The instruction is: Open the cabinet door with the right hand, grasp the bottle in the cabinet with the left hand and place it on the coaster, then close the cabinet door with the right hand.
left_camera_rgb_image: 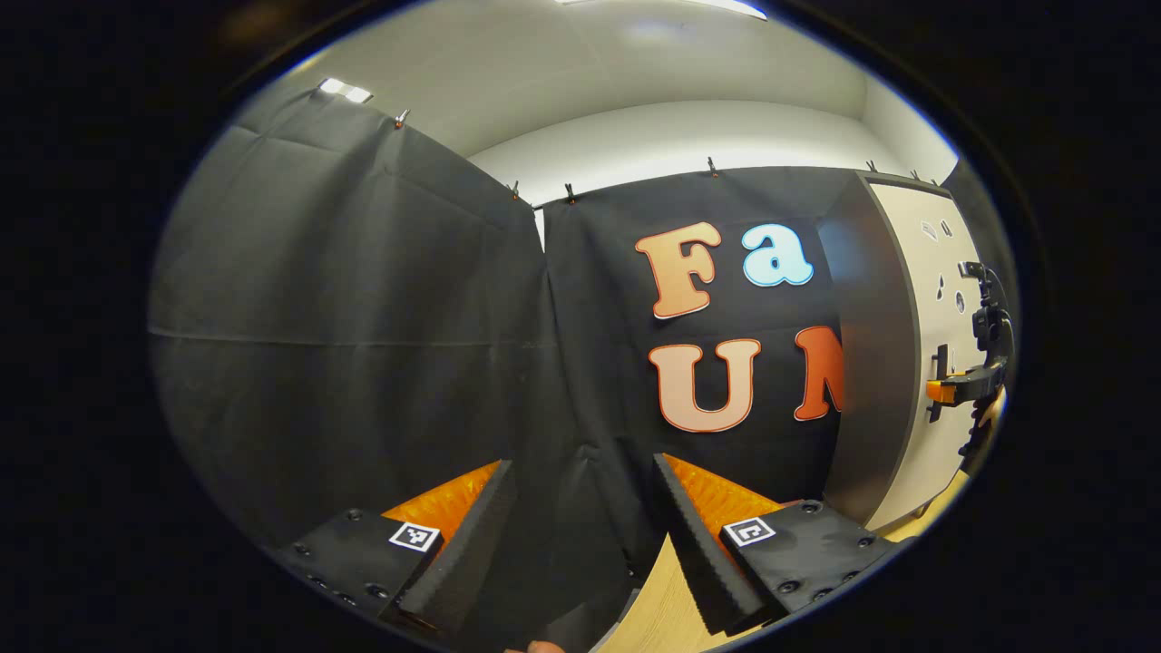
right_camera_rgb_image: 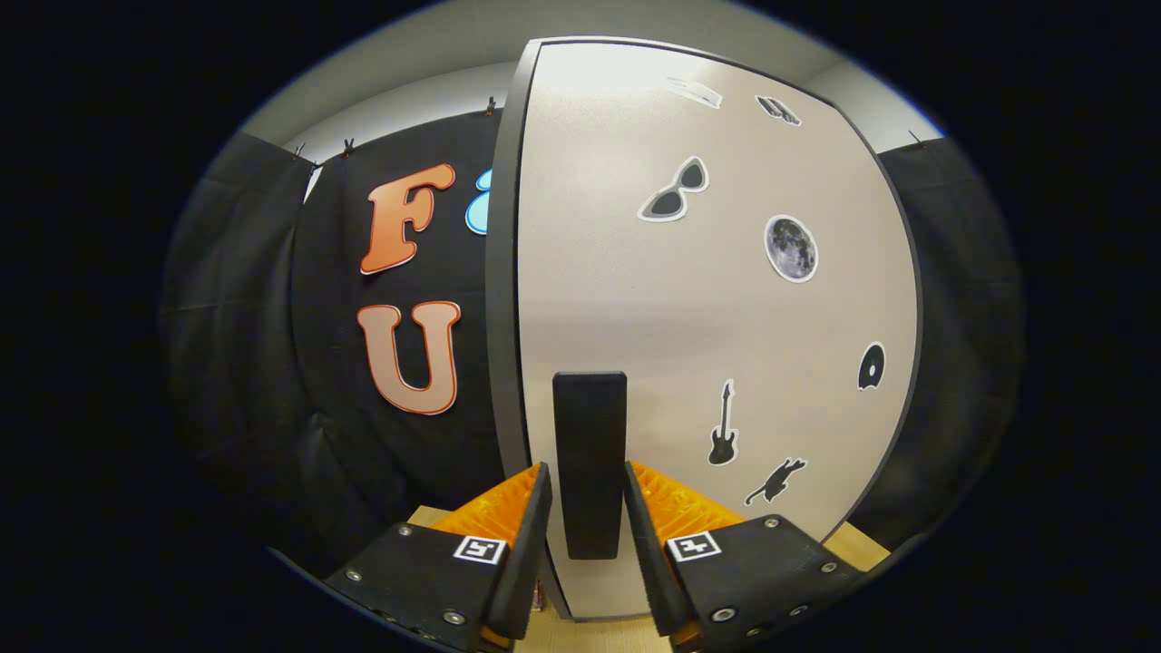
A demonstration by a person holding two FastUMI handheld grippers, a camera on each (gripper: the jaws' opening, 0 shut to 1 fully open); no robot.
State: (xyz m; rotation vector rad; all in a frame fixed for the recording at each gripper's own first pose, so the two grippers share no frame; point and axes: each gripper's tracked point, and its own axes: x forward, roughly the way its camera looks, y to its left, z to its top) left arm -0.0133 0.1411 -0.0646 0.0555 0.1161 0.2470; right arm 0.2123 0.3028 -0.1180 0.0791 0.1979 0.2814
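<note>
The cabinet (right_camera_rgb_image: 707, 299) has a beige door with dark stickers and a black upright handle (right_camera_rgb_image: 590, 408). My right gripper (right_camera_rgb_image: 585, 472) straddles that handle low down, with a finger pressed against each side. In the left gripper view the cabinet (left_camera_rgb_image: 916, 363) stands at the far right, its door flat against the body. There the right gripper (left_camera_rgb_image: 948, 392) is clamped on the handle (left_camera_rgb_image: 940, 355), with a hand behind it. My left gripper (left_camera_rgb_image: 580, 462) is open, holds nothing, and points at the black cloth wall left of the cabinet.
A light wooden tabletop (left_camera_rgb_image: 662, 608) lies under the left gripper and runs to the cabinet's foot (right_camera_rgb_image: 862, 544). Black cloth (left_camera_rgb_image: 363, 317) closes off the back and left side. The cabinet's dark side panel (left_camera_rgb_image: 866, 363) faces the left gripper.
</note>
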